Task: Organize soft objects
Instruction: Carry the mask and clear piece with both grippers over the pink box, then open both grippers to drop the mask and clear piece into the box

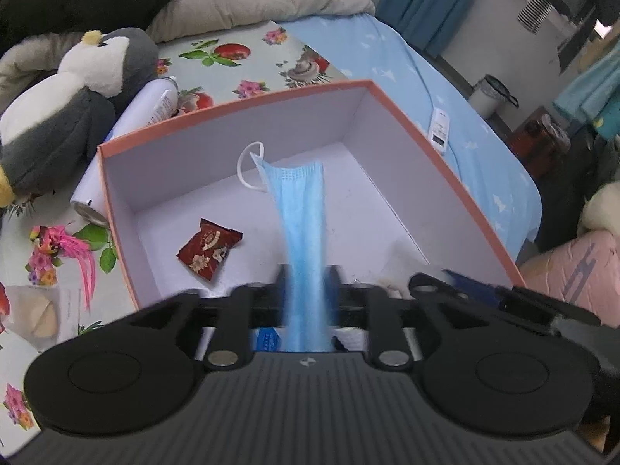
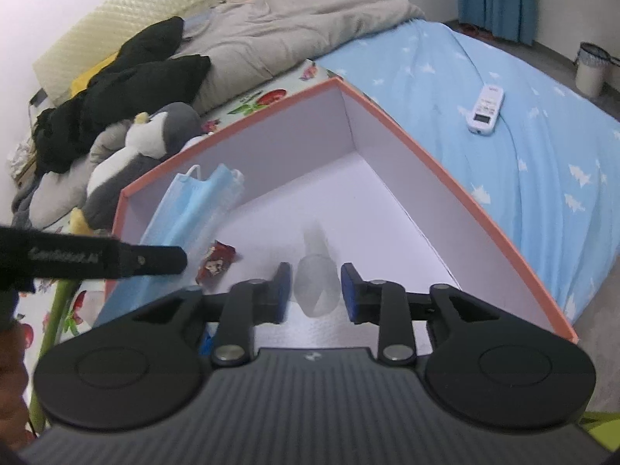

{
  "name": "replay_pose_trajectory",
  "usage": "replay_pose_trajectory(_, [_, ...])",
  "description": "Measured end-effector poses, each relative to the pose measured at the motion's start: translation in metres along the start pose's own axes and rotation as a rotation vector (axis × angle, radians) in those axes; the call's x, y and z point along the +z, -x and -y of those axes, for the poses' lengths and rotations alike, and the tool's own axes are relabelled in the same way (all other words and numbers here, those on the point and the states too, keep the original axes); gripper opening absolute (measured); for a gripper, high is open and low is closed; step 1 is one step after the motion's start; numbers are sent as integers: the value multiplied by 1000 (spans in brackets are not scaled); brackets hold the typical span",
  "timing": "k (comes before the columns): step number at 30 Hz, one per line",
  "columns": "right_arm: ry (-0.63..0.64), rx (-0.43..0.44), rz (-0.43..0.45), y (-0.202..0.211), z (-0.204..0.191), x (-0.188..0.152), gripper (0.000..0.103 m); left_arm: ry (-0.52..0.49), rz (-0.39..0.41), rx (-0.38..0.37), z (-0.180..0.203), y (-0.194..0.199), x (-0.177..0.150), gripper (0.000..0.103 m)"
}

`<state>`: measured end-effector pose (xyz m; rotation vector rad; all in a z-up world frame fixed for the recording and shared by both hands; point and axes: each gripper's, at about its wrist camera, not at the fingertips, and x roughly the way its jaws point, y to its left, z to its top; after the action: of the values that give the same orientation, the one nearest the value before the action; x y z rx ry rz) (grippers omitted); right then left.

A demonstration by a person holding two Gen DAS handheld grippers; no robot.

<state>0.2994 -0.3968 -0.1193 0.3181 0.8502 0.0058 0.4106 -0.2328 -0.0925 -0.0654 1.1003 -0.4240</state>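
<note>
An orange-rimmed box (image 1: 240, 97) with white inside lies on the bed. A blue face mask (image 1: 302, 209) runs from between the fingers of my left gripper (image 1: 308, 283) down into the box, its white ear loop (image 1: 248, 166) against the far wall. The mask is blurred at the fingers and looks loose; the jaws stand apart. In the right wrist view the mask (image 2: 186, 209) leans in the box's left corner. My right gripper (image 2: 316, 290) is open over the box floor, with a blurred pale grey object (image 2: 316, 286) between its blue pads, touching neither.
A red snack packet (image 1: 209, 248) lies in the box. A penguin plush (image 1: 69, 116), a spray can (image 1: 162, 97) and a white cylinder (image 1: 93, 190) sit left of the box. A white remote (image 2: 484, 108) lies on the blue sheet. Grey blanket (image 2: 310, 19) and black clothes (image 2: 135, 77) lie behind.
</note>
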Motion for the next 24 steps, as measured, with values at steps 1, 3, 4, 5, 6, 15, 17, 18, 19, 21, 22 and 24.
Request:
replay_pose_trajectory(1, [-5, 0, -1, 0, 1, 0, 50, 0, 7, 6, 0, 2, -1, 63])
replay_pose_trajectory(3, [-15, -5, 14, 6, 0, -1, 56, -6, 33, 7, 1, 9, -3, 64])
replay_pose_trajectory(4, [-16, -8, 19, 8, -1, 0, 56, -6, 37, 4, 1, 12, -3, 64])
replay_pose_trajectory(5, [-17, -8, 23, 12, -1, 0, 56, -4, 42, 2, 2, 17, -4, 64])
replay_pose_trajectory(6, [-19, -5, 29, 16, -2, -1, 56, -4, 51, 0, 2, 22, -5, 64])
replay_pose_trajectory(15, [5, 25, 109, 73, -23, -12, 56, -8, 141, 10, 3, 96, -35, 65])
replay_pose_trajectory(17, [14, 35, 129, 89, -30, -16, 56, -7, 164, 14, 3, 115, -46, 65])
replay_pose_trajectory(18, [18, 39, 138, 96, -33, -19, 56, -8, 175, 16, 2, 124, -51, 65])
replay_pose_trajectory(19, [21, 44, 148, 104, -37, -21, 56, -8, 186, 18, 2, 133, -56, 65])
replay_pose_trajectory(21, [28, 55, 166, 118, -43, -26, 56, -8, 207, 17, 2, 152, -67, 65])
replay_pose_trajectory(22, [34, 59, 176, 126, -46, -29, 56, -10, 218, 16, 2, 161, -72, 65])
replay_pose_trajectory(24, [38, 66, 193, 140, -51, -34, 56, -14, 242, 20, 2, 179, -82, 65])
